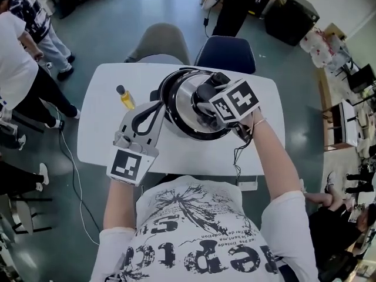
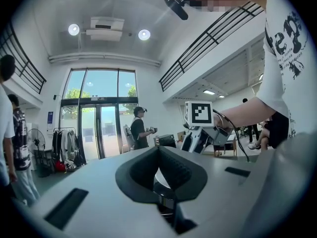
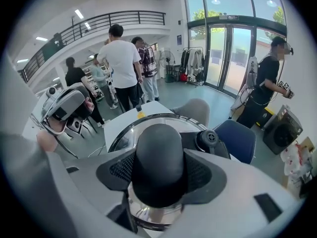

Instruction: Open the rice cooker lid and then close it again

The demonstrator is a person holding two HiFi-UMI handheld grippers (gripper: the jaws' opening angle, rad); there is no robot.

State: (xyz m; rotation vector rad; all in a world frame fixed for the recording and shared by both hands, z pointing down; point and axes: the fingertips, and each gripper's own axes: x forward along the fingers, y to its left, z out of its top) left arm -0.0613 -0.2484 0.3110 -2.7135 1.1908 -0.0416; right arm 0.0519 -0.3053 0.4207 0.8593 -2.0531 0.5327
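On the white table (image 1: pixel 97 128) stands the rice cooker (image 1: pixel 170 78), mostly hidden under its shiny steel lid (image 1: pixel 183 107). My right gripper (image 1: pixel 212 103) points steeply down and is shut on the lid's black knob (image 3: pixel 158 143), with a pad on either side. In the right gripper view the lid (image 3: pixel 126 135) and its black steam vent (image 3: pixel 212 140) show beyond the jaws. My left gripper (image 1: pixel 157 101) lies level at the cooker's left side. Its curved tips meet in the left gripper view (image 2: pixel 158 150) with nothing between them.
A small yellow bottle (image 1: pixel 125 97) stands on the table left of the cooker. A grey chair (image 1: pixel 161 40) and a blue chair (image 1: pixel 226 53) stand at the far edge. A cable (image 1: pixel 238 156) runs off the near edge to a power strip (image 1: pixel 247 185). People stand around.
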